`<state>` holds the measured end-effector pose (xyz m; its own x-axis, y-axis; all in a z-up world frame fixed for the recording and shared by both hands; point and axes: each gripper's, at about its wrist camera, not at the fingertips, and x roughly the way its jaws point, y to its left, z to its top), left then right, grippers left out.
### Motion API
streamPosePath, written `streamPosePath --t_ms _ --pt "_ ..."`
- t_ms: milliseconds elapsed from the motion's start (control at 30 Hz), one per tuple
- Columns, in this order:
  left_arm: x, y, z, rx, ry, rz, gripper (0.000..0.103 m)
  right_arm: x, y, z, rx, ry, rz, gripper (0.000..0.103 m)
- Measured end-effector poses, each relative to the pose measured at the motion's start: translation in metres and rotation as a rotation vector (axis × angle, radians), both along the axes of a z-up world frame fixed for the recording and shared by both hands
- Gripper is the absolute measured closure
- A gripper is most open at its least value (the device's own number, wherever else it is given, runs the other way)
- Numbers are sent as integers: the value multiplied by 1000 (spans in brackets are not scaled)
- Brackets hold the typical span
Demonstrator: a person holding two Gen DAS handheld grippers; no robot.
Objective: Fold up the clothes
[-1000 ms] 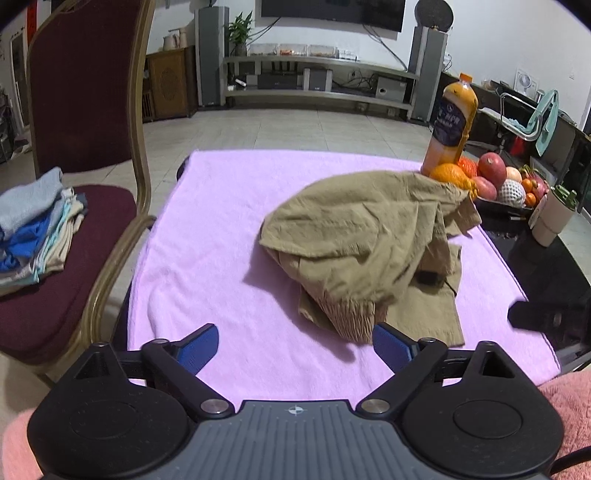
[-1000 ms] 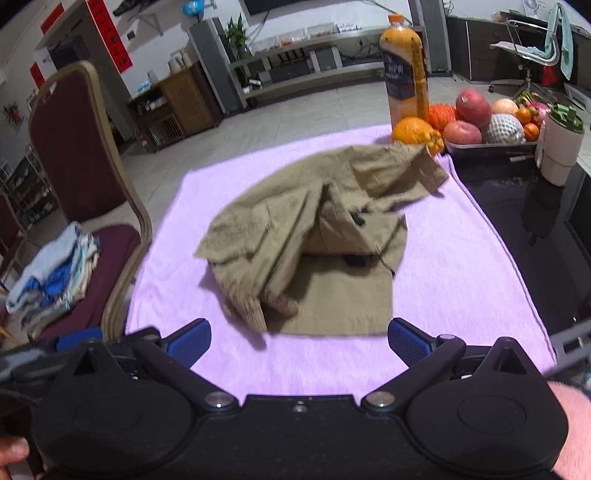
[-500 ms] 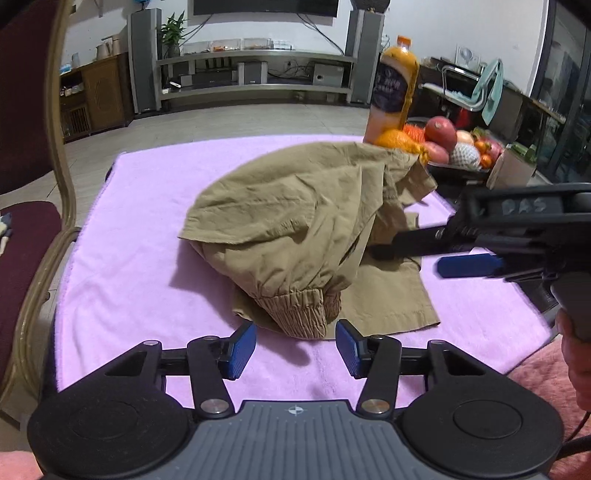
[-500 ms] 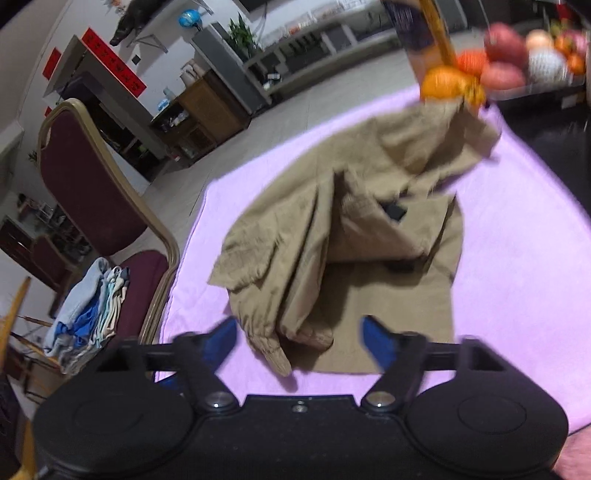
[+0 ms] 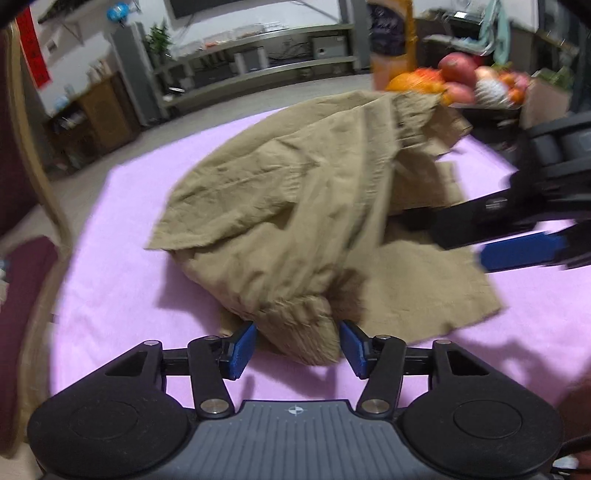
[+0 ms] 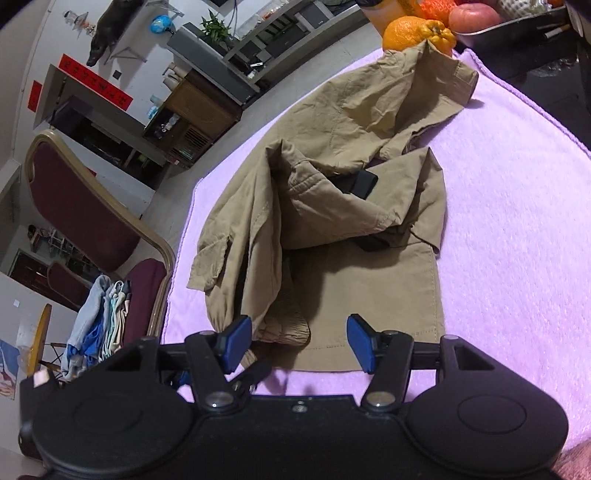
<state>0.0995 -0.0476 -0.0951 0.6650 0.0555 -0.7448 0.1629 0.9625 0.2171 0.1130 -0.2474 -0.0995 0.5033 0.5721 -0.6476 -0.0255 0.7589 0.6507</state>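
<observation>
A crumpled khaki garment lies heaped on the purple towel. Its elastic cuff sits between the blue pads of my left gripper, whose fingers stand partly apart around it, open. In the right wrist view the same garment spreads ahead. My right gripper is open over the near hem, beside a gathered cuff. From the left wrist view the right gripper reaches in from the right, its fingers against the garment's side.
A bottle and a tray of fruit stand at the far right of the table, an orange touching the garment. At the left is a maroon chair bearing a stack of folded clothes.
My left gripper has moved forward until its narrowed fingers straddle the cuff. The right gripper has swung in low toward the near hem and tilted. The garment still lies heaped.
</observation>
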Motion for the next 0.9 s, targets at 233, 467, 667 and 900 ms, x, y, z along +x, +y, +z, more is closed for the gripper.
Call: streamPosePath --t_ms 233,467,667,900 --pt "3 16 17 -7 -127 99 47 2 19 -1 -70 -28 78 45" --pt "16 34 25 -36 -170 117 53 21 46 -4 15 -82 97 47" --pt "18 49 23 -83 -165 128 57 46 45 -16 236 -77 -1 46" --pt "22 57 29 -116 -171 144 56 43 31 -14 -4 -45 -153 100"
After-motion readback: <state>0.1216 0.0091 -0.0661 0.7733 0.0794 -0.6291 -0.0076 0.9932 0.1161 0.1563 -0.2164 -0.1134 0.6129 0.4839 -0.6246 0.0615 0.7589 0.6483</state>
